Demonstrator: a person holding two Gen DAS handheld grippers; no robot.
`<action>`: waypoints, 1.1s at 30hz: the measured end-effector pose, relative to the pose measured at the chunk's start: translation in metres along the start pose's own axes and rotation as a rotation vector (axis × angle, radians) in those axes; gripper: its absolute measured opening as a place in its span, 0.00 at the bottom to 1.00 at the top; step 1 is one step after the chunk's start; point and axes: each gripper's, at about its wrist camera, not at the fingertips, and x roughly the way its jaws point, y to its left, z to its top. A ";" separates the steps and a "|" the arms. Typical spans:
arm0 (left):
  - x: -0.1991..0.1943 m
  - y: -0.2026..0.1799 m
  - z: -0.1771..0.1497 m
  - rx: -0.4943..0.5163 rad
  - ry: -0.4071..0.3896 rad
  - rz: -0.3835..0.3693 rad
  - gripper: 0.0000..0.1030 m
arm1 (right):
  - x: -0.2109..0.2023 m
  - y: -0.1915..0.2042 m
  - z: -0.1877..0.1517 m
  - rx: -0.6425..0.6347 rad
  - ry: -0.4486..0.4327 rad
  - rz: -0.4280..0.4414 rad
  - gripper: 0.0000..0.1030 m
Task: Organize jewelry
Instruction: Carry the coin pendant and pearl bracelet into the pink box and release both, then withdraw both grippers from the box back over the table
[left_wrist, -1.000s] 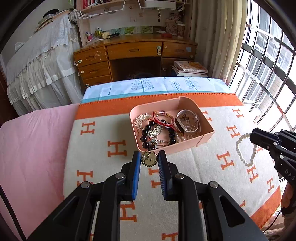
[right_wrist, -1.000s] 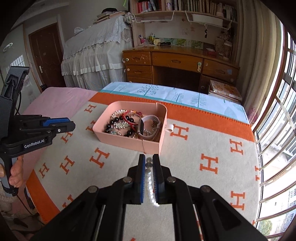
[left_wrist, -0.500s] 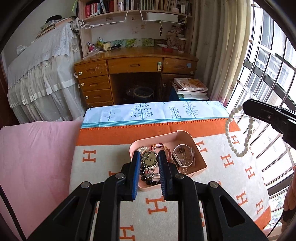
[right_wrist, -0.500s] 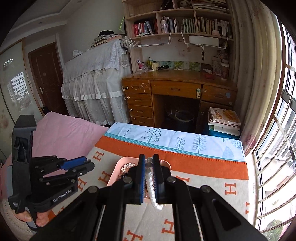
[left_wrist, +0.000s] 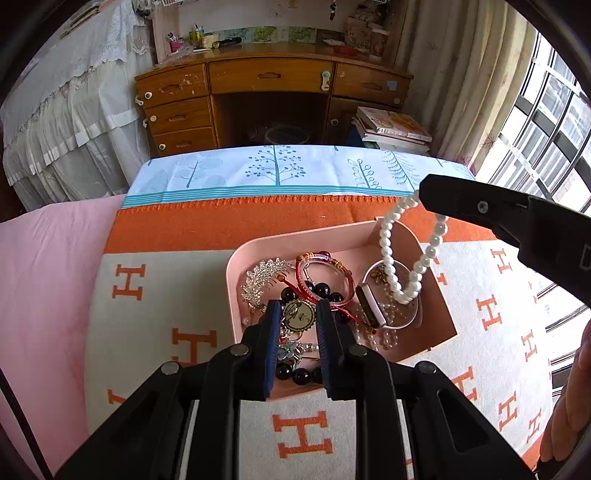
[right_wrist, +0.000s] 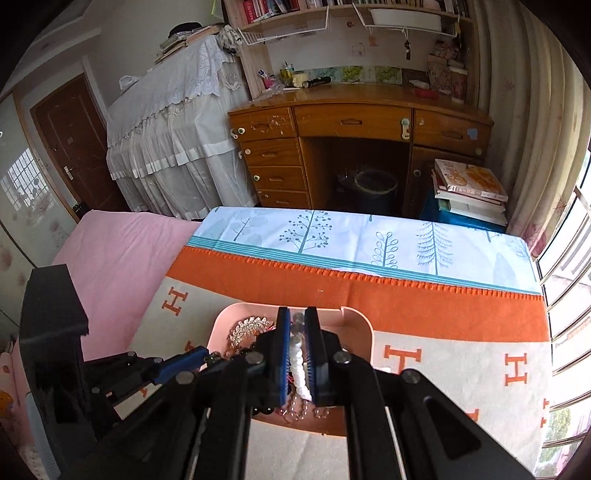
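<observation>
A pink tray (left_wrist: 436, 332) full of jewelry sits on the orange and white blanket; its rim also shows in the right wrist view (right_wrist: 354, 314). My left gripper (left_wrist: 298, 314) is shut on a gold round pendant (left_wrist: 298, 316) and holds it over the tray's near part. My right gripper (right_wrist: 296, 339) is shut on a white pearl necklace (left_wrist: 406, 254), which hangs as a loop into the tray's right side. In the right wrist view the pearls (right_wrist: 298, 365) sit between the pads. The right gripper also shows in the left wrist view (left_wrist: 424, 192).
In the tray lie a silver comb (left_wrist: 264, 275), a red cord bracelet (left_wrist: 325, 273), black beads (left_wrist: 321, 290) and a white bangle (left_wrist: 391, 299). A wooden desk (left_wrist: 273, 85) and a stack of books (left_wrist: 391, 129) stand beyond the bed. Pink sheet (left_wrist: 48, 280) at left.
Both grippers lifted their pieces off the blanket and came over the tray. The pendant and the pearl loop now hang lower, at the tray.
</observation>
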 end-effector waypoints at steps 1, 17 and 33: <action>0.004 -0.002 0.000 0.001 0.006 0.000 0.17 | 0.005 -0.001 0.000 0.004 0.005 0.010 0.08; -0.007 -0.016 -0.007 0.061 -0.062 0.041 0.70 | 0.014 -0.037 -0.027 0.061 0.047 -0.037 0.09; -0.105 -0.029 -0.053 0.101 -0.179 0.124 0.99 | -0.085 -0.029 -0.086 0.053 -0.074 -0.045 0.11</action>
